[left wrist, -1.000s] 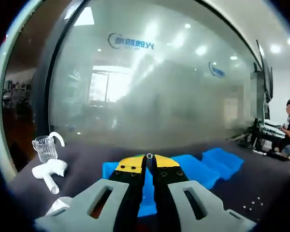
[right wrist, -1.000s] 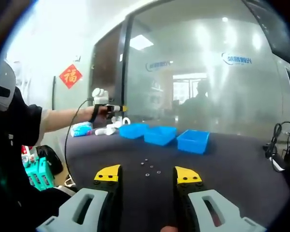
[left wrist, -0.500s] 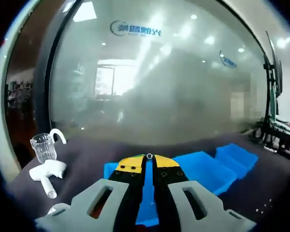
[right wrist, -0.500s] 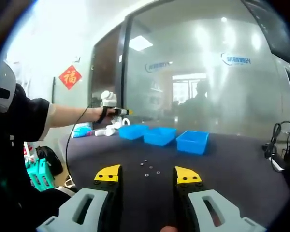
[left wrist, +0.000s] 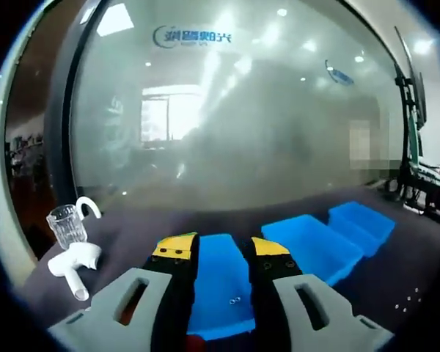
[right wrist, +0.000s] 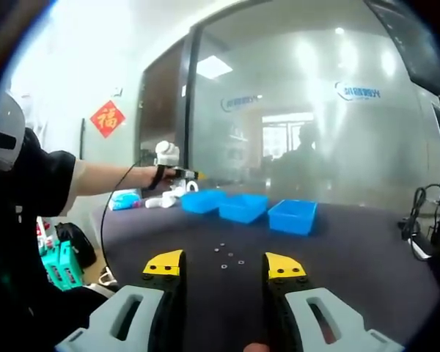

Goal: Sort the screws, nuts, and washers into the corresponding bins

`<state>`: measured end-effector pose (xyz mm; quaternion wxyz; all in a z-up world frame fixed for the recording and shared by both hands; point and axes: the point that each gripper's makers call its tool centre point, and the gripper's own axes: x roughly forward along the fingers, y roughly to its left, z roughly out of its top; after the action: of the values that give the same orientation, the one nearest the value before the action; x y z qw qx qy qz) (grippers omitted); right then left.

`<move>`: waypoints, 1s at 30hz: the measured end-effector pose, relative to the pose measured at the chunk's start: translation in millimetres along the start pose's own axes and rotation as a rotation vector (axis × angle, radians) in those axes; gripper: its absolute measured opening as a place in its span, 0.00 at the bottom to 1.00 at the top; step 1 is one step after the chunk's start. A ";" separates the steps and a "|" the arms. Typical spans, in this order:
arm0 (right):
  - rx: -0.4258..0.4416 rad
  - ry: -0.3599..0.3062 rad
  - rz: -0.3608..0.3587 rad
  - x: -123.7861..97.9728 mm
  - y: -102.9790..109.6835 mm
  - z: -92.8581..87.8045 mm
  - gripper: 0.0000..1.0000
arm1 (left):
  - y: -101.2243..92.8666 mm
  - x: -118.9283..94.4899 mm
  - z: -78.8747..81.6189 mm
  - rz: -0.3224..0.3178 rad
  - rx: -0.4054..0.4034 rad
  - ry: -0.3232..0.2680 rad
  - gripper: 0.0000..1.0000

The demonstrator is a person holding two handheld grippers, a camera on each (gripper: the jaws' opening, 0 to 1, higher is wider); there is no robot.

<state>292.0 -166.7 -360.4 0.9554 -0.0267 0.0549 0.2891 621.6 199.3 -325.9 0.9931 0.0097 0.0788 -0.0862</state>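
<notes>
My left gripper (left wrist: 224,253) hangs above the nearest bin (left wrist: 218,290) with its jaws parted and nothing between them. I can see a small metal piece (left wrist: 235,299) on that bin's floor, too small to tell what kind. Two more blue bins, the middle bin (left wrist: 308,246) and the far bin (left wrist: 363,222), sit in a row to its right on the dark tabletop (left wrist: 132,231). A few tiny parts (left wrist: 409,301) lie loose on the tabletop at the right. At the left, a clear cup (left wrist: 67,224) stands just behind a white object (left wrist: 75,262).

My right gripper (right wrist: 224,265) is held low over the tabletop, jaws wide apart and holding nothing. Ahead of it a scatter of small hardware (right wrist: 227,254) lies on the tabletop, well short of the three bins. In the right gripper view I see the left gripper in a hand (right wrist: 161,176), reaching toward the nearest bin.
</notes>
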 end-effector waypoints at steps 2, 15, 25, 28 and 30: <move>-0.001 -0.003 0.001 -0.6 0.3 1.2 0.37 | -3.2 -5.3 1.9 -0.013 -0.008 -0.012 0.28; -0.017 -0.013 -0.007 -1.1 -3.3 8.8 0.37 | -38.5 -79.2 13.0 -0.092 -0.082 -0.097 0.31; -0.038 -0.014 -0.018 -0.9 -9.3 14.8 0.37 | -93.6 -153.4 -11.4 -0.252 0.069 -0.144 0.33; -0.040 -0.014 -0.021 -0.5 -11.3 15.1 0.37 | -107.2 -175.8 -25.5 -0.303 0.049 -0.141 0.34; -0.039 -0.011 -0.022 -0.1 -12.1 14.3 0.37 | -112.1 -187.0 -30.6 -0.326 0.035 -0.143 0.35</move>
<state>299.9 -175.7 -345.9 0.9581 -0.0443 0.0435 0.2797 415.6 121.7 -327.1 0.9688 0.0080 0.0072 -0.2477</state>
